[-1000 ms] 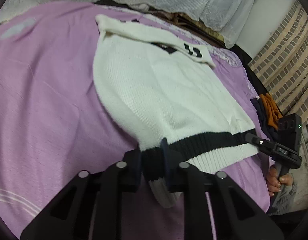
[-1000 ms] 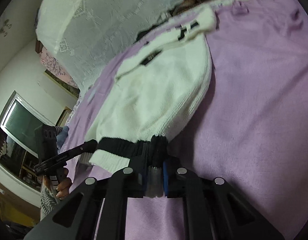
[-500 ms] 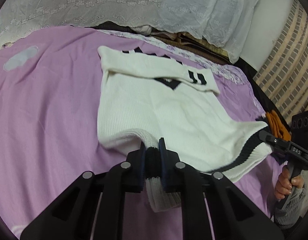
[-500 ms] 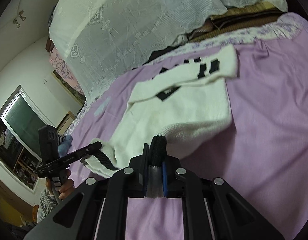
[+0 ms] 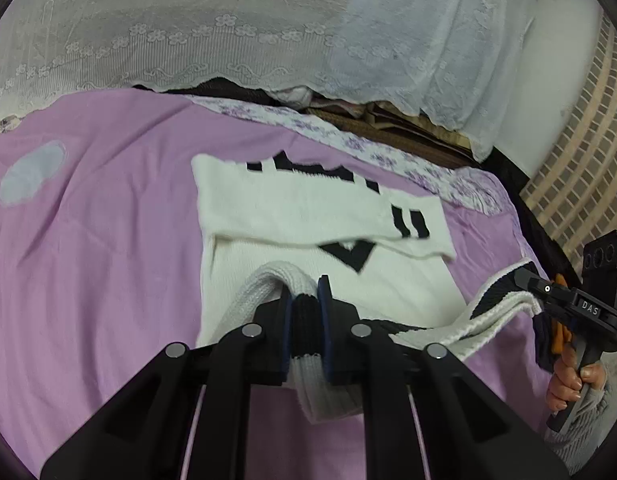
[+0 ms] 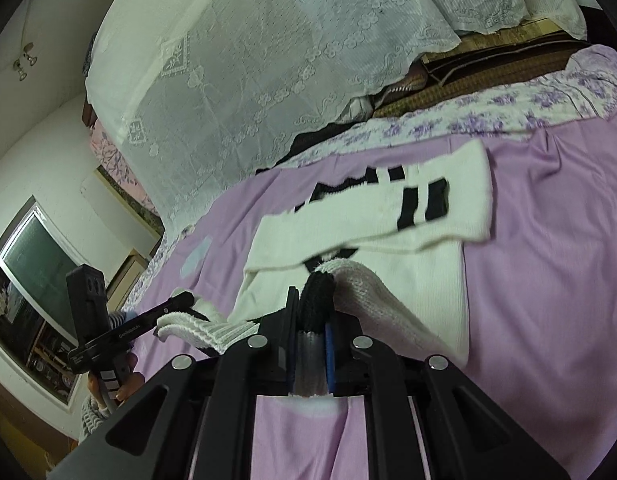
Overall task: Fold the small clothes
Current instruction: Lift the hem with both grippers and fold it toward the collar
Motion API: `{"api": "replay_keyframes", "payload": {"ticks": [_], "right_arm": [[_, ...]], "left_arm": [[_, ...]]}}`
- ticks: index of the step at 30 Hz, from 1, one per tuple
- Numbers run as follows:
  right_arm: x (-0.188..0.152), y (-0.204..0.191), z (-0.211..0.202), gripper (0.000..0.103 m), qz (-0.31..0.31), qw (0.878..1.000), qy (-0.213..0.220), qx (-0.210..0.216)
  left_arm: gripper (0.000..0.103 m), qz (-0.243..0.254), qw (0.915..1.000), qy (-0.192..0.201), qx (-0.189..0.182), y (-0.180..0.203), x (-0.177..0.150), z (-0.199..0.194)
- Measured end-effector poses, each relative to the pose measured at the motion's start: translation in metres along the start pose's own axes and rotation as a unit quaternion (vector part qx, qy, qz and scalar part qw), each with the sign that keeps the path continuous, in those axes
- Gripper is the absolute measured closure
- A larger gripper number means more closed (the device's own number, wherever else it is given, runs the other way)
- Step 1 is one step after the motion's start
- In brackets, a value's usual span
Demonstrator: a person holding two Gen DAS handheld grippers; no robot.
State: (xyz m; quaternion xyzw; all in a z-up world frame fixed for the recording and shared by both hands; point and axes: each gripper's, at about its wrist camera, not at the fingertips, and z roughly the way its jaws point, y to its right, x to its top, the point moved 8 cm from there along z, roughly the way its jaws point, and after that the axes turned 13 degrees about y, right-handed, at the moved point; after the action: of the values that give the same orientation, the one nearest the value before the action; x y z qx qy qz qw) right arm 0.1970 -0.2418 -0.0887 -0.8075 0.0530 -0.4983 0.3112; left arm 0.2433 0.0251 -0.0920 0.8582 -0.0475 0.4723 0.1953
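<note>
Hem of the sweater lifted and carried up over its body, both corners pinched.

The bed's purple sheet (image 5: 92, 240) fills the lower half of both views, with more lace-covered bedding at the top than a second ago. The white knit sweater with black stripes (image 5: 308, 216) lies mid-frame; its black-banded hem, flat before, is now raised and folded back toward the collar. The left hand-held gripper (image 5: 306, 320) stays clenched on one hem corner at bottom centre; the right hand-held gripper (image 6: 310, 320) likewise grasps the other corner, seen at the left view's right edge.
</note>
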Motion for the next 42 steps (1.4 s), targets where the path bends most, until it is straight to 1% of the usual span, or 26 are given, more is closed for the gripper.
{"api": "replay_keyframes", "payload": {"ticks": [3, 14, 21, 27, 32, 35, 39, 42], "right_arm": [[0.015, 0.003, 0.014, 0.092, 0.004, 1.000, 0.008, -0.002], [0.057, 0.025, 0.066, 0.092, 0.036, 0.999, 0.029, -0.003], [0.073, 0.045, 0.107, 0.092, 0.054, 0.998, 0.025, -0.011], [0.086, 0.061, 0.140, 0.092, 0.066, 0.997, 0.023, -0.015], [0.095, 0.074, 0.167, 0.092, 0.081, 0.996, 0.024, -0.019], [0.099, 0.084, 0.184, 0.092, 0.091, 0.995, 0.021, -0.025], [0.094, 0.100, 0.205, 0.092, 0.094, 0.995, 0.010, -0.043], [0.089, 0.109, 0.211, 0.092, 0.099, 0.994, 0.004, -0.050]], "left_arm": [[0.092, 0.001, 1.0000, 0.004, 0.008, -0.004, 0.014, 0.013], [0.092, -0.001, 0.9999, 0.010, 0.013, -0.013, 0.054, 0.063], [0.092, -0.001, 0.9997, 0.015, 0.020, -0.019, 0.075, 0.096], [0.092, -0.012, 0.9994, 0.012, 0.030, -0.031, 0.087, 0.128], [0.092, -0.031, 0.9989, 0.005, 0.035, -0.043, 0.092, 0.154], [0.092, -0.041, 0.9984, -0.003, 0.039, -0.051, 0.090, 0.172], [0.092, -0.042, 0.9972, -0.022, 0.057, -0.063, 0.077, 0.198], [0.092, -0.049, 0.9967, -0.023, 0.061, -0.069, 0.067, 0.210]]}}
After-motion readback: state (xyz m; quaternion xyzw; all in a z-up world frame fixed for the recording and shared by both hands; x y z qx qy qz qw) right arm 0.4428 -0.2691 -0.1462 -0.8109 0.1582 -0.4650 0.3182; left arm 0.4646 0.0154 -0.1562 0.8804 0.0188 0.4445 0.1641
